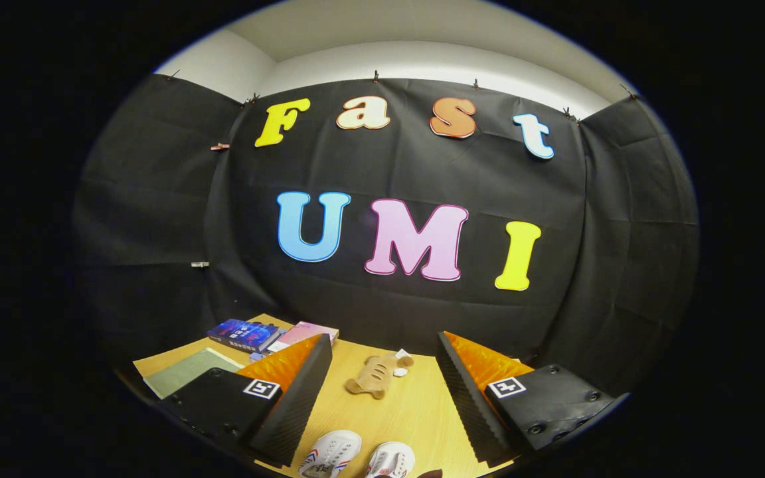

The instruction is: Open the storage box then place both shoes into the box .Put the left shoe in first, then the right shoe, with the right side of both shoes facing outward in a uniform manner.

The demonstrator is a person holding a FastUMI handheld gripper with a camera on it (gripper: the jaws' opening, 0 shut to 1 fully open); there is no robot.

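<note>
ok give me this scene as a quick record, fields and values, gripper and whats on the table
gripper: gripper open, fingers wide apart, holding nothing
shoes: two white shoes side by side on the table, low between the fingers
plush toy: plush toy lying on the table beyond the shoes
books: stack of books at the table's far left corner
surface: wooden table
storage box: cannot tell

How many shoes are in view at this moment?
2. Both white shoes sit side by side on the wooden table, between the open tongs and near their base: one shoe beside the other shoe. Their near ends are cut off from view.
</note>
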